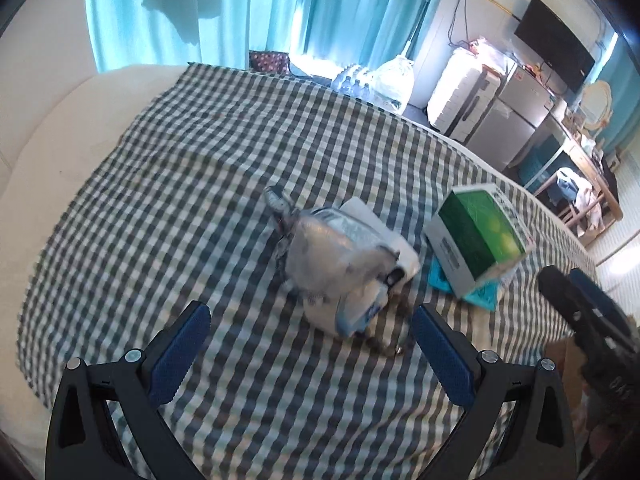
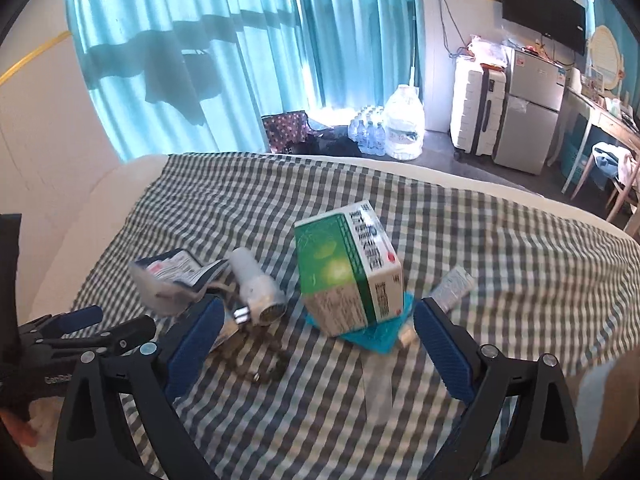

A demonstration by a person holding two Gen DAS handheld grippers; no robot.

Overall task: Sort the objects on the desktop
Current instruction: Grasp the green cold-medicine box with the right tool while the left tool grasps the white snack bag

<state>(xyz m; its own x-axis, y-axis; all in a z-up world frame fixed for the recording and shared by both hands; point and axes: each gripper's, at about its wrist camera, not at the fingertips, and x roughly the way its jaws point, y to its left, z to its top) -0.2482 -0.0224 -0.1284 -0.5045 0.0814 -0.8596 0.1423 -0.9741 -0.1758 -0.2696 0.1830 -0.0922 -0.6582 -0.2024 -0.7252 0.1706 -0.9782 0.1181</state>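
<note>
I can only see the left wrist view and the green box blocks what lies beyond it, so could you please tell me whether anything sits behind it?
Observer: Yes, a small pale tube lies on the checked cloth just right of the green box.
Operator: Thanks. Is the other claw open?
Observer: The right claw is open, its pads wide apart and gripping nothing.
Operator: And the white item in the middle pile?
Observer: It is a white plug adapter with two metal prongs showing, lying beside the silver pouch.
</note>
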